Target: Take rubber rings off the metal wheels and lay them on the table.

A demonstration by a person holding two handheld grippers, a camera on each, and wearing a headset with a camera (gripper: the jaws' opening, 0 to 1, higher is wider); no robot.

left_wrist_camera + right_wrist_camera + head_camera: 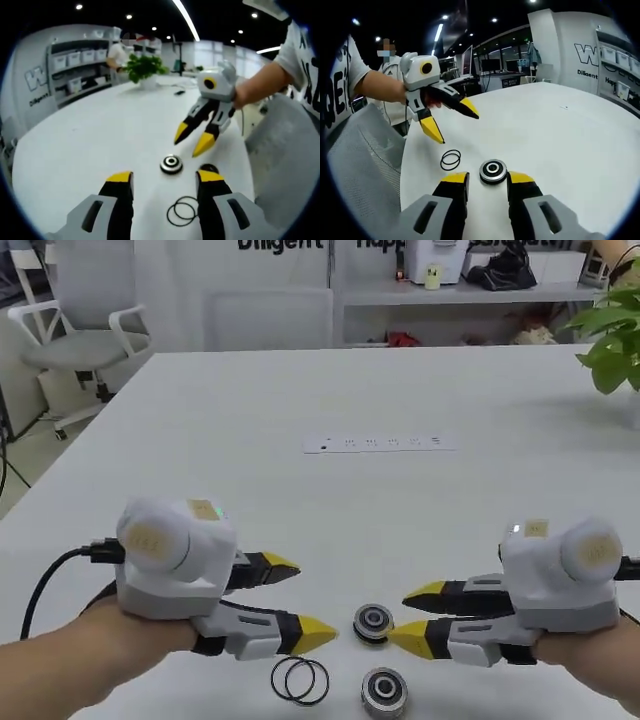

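Note:
Two metal wheels lie near the table's front edge: one (372, 621) between the two grippers, the other (384, 690) closer to me. Two loose black rubber rings (300, 680) lie overlapping to the left of the nearer wheel. My left gripper (310, 600) is open, its yellow tips just left of the farther wheel. My right gripper (400, 617) is open too, tips just right of that wheel. In the left gripper view the wheel (171, 164) sits just past the open jaws, with the rings (182, 210) between them. In the right gripper view the wheel (493, 171) lies between the tips, the rings (450, 159) to its left.
A white power strip (380, 443) lies flat at mid-table. A potted plant (612, 340) stands at the far right edge. An office chair (80, 330) is beyond the table's far left corner. The white tabletop (300, 400) stretches wide behind the wheels.

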